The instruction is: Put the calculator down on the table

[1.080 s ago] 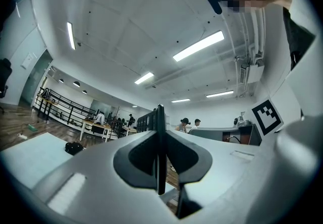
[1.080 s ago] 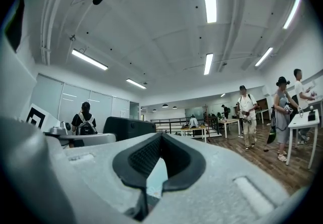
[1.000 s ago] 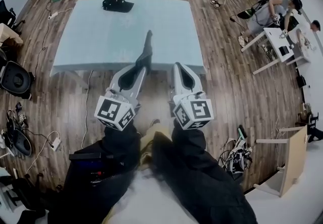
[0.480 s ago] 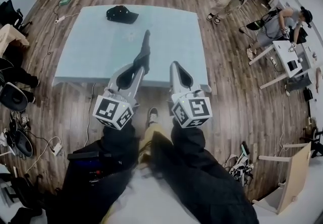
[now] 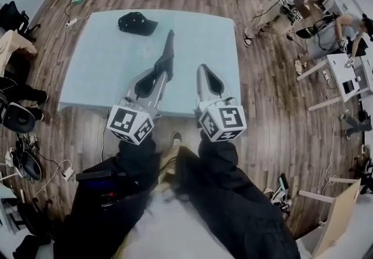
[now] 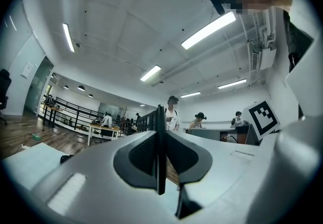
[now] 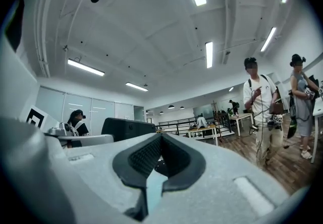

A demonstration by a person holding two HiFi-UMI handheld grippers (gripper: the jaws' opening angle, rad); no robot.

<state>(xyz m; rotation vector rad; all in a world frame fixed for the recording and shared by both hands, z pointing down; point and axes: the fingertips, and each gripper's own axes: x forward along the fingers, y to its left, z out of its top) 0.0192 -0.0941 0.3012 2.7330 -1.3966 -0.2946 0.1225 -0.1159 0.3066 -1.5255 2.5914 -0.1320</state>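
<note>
The calculator (image 5: 168, 53) is a thin dark slab. My left gripper (image 5: 162, 70) is shut on its near end, and the slab sticks out forward over the light blue table (image 5: 99, 71). In the left gripper view the calculator (image 6: 161, 117) shows edge-on, clamped upright between the dark pads (image 6: 144, 155). My right gripper (image 5: 201, 69) is held beside the left one, shut with nothing in it, its tips just past the table's near edge. In the right gripper view the right gripper (image 7: 160, 136) has its tips closed together.
A black cap (image 5: 137, 23) lies at the table's far left. People stand at the upper right near white desks (image 5: 349, 80). Cables and a power strip (image 5: 64, 167) lie on the wooden floor at the left. The person's legs fill the lower frame.
The person has walked forward. The table has come nearer, and both grippers, earlier short of its near edge, now reach over it. The left gripper's hold on the calculator looks the same.
</note>
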